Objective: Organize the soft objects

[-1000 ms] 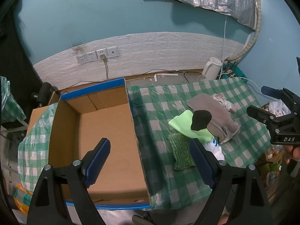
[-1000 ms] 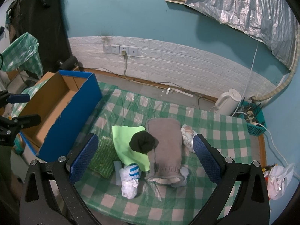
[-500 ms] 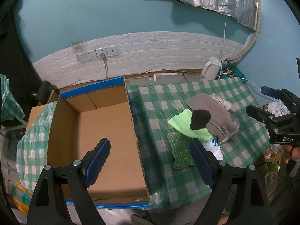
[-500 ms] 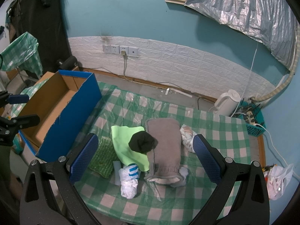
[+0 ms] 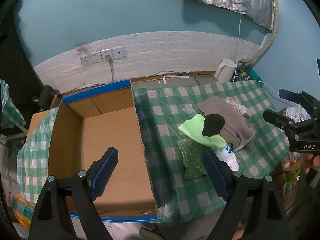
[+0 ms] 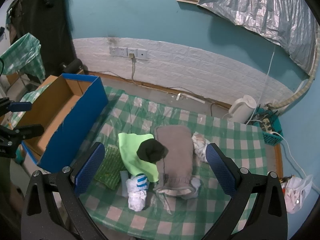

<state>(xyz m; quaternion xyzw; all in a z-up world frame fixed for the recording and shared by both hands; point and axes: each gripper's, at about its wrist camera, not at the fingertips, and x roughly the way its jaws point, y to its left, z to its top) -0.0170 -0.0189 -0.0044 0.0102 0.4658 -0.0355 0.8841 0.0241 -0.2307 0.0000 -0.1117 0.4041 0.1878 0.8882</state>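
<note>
Left gripper [image 5: 160, 172]: fingers spread wide, nothing between them, held above the near wall of the cardboard box [image 5: 112, 140]. Right gripper [image 6: 154, 168]: likewise spread wide and empty, held high over the pile on the checked cloth [image 6: 230, 132].

Pile located directly ahead of and below the right tool. Black sock [image 6: 152, 150] on top, resting across the lime cloth [image 6: 132, 156] and touching the grey towel [image 6: 176, 156]. Green bubble wrap [image 6: 109, 164] just inside the right tool's left finger; white plastic bag [image 6: 138, 192] nearest the tool; crumpled white item [image 6: 200, 146] beyond the towel, toward the tool's right finger. Box interior bare, off to the right tool's left.

Judged step: first pick, not yet begun.

Recommended method:
- Take the top item first, to avoid dragging the layers beneath.
- Descend straight down, fingers straddling the sock's bunched centre.
- Pinch the raised fold only; keep tips off the lime cloth.
- Lift clear before travelling toward the box.

Risk noted: plastic table cover glossy and loose, liable to snag if the tips go too deep.
</note>
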